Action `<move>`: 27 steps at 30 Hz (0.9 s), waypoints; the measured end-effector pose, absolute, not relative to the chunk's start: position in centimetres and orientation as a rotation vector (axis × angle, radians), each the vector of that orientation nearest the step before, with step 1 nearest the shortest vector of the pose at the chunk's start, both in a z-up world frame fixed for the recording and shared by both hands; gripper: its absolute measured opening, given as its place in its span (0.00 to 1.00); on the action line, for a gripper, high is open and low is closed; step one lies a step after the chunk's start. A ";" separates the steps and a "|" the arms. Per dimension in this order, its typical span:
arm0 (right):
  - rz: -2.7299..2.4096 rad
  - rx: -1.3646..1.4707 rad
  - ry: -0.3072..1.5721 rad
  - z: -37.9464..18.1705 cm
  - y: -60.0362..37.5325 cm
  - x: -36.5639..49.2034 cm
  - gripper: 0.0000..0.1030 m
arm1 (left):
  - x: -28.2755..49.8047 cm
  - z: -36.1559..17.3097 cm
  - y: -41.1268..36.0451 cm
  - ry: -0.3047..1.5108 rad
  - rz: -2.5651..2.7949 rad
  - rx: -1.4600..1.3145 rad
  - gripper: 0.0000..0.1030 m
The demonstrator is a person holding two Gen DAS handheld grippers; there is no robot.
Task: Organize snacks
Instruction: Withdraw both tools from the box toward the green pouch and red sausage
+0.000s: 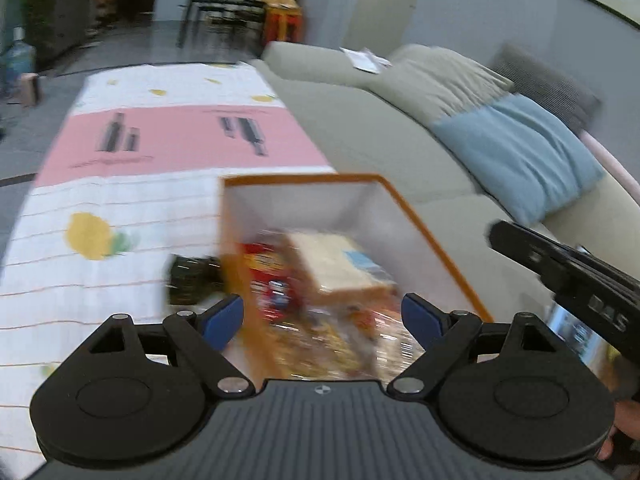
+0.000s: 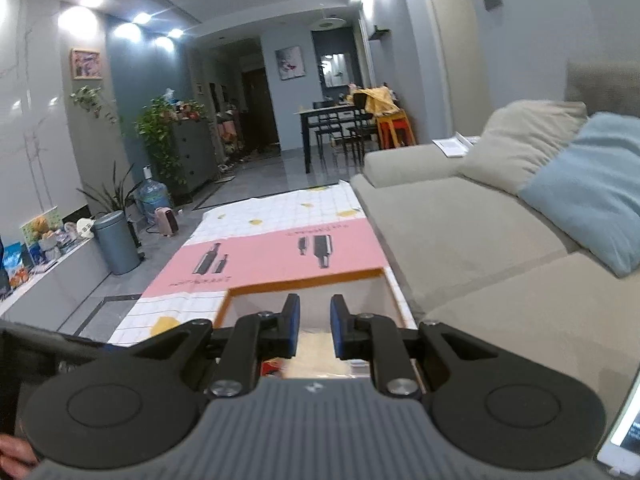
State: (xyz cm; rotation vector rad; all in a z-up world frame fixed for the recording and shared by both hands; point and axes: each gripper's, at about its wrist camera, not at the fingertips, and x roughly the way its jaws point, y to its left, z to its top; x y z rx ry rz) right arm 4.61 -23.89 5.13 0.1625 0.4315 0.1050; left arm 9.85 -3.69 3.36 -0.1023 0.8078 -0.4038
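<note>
An orange-rimmed white box (image 1: pixel 416 232) stands on the table at its right edge, beside the sofa. It holds several snack packs: a red pack (image 1: pixel 276 280), a pale bread pack (image 1: pixel 340 264) and clear-wrapped packs near the front. A dark green pack (image 1: pixel 190 280) lies on the cloth just left of the box. My left gripper (image 1: pixel 322 318) is open and empty, above the box's near end. My right gripper (image 2: pixel 315 328) is open by a narrow gap and empty, above the same box (image 2: pixel 304 280); its body (image 1: pixel 568 276) shows at the right in the left wrist view.
The table carries a white checked cloth with a pink band (image 1: pixel 176 140). A beige sofa (image 2: pixel 460 240) with a blue cushion (image 2: pixel 592 188) runs along the right. A phone (image 2: pixel 624 440) lies at the lower right. A bin (image 2: pixel 116 244) and a dining table (image 2: pixel 332 128) stand farther off.
</note>
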 end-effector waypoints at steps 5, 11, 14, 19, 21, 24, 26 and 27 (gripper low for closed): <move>0.119 0.143 0.431 5.8 -21.2 4.7 0.20 | 10.1 4.4 -0.2 0.747 -0.305 -0.069 1.00; 0.146 0.140 0.475 5.7 -18.0 5.7 0.23 | 11.8 4.7 4.7 0.751 -0.184 -0.134 0.99; 0.178 0.146 0.495 5.6 -15.8 6.3 0.28 | 12.4 4.4 7.4 0.750 -0.126 -0.168 0.99; 0.205 0.199 0.599 4.2 -10.6 7.6 0.29 | 14.0 3.0 11.2 0.779 -0.063 -0.223 0.99; 0.192 0.180 0.645 3.0 -7.8 7.9 0.28 | 14.5 2.3 12.1 0.800 -0.058 -0.231 0.98; 0.134 0.098 0.710 0.5 -3.6 8.8 0.28 | 15.1 1.2 12.9 0.835 -0.051 -0.238 0.98; 0.080 0.118 0.767 -1.4 -2.2 9.9 0.28 | 15.4 0.5 13.0 0.858 -0.038 -0.222 0.98; 0.045 0.118 0.795 -2.4 -1.8 10.4 0.28 | 15.6 0.2 13.0 0.867 -0.036 -0.207 0.98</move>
